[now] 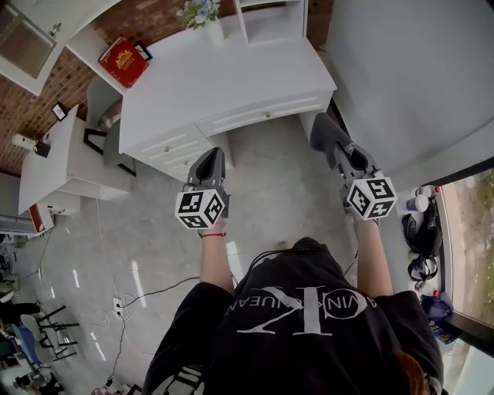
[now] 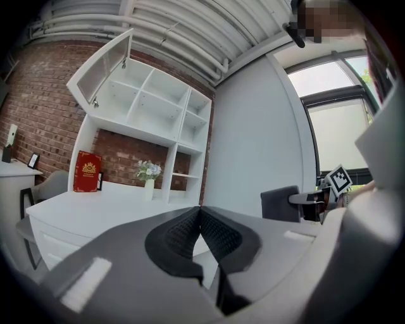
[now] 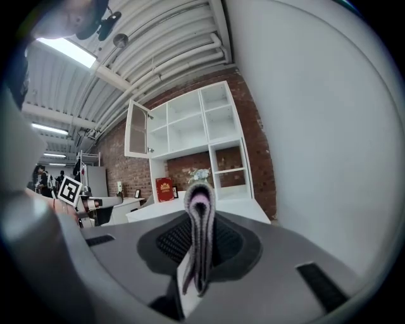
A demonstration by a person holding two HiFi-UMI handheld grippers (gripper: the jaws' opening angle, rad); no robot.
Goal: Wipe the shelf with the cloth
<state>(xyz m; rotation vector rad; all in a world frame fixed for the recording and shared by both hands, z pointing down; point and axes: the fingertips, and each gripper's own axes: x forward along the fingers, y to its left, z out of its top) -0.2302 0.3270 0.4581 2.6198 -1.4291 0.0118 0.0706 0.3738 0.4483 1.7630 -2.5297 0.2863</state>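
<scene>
Head view: person (image 1: 309, 332) stands on the floor (image 1: 270, 185) facing a white bench (image 1: 231, 77), arms out front. The left hand-held gripper (image 1: 212, 156) is over the floor just short of the bench's front, by its drawers (image 1: 174, 150). The right hand-held gripper (image 1: 320, 127) is near the bench's right front corner, w/ a pale wall (image 1: 409, 77) beyond that corner. At the bench's back edge: the shelf (image 1: 266, 27), a vase of flowers (image 1: 202, 14) just left of it, and a red box (image 1: 123, 62) at the bench's far left corner. A grey chair (image 1: 104, 123) sits at the bench's left end. Cloth not visible from here.

Left gripper view: jaws pressed together at the tips, nothing btwn them. Past them is the bench top, w/ red box (image 2: 87, 171) and flowers (image 2: 149, 172) standing on it. The shelf (image 2: 152, 107) rises from the bench's back, white, open compartments, one glazed door (image 2: 104, 66) swung up at top left.

Right gripper view: jaws pinch a folded cloth (image 3: 198, 234), striped grey w/ pink inside; the fold stands up above the tips and the ends hang down btwn the pads. The cloth is thus on the near side of the bench, well apart from the shelf behind it.
</scene>
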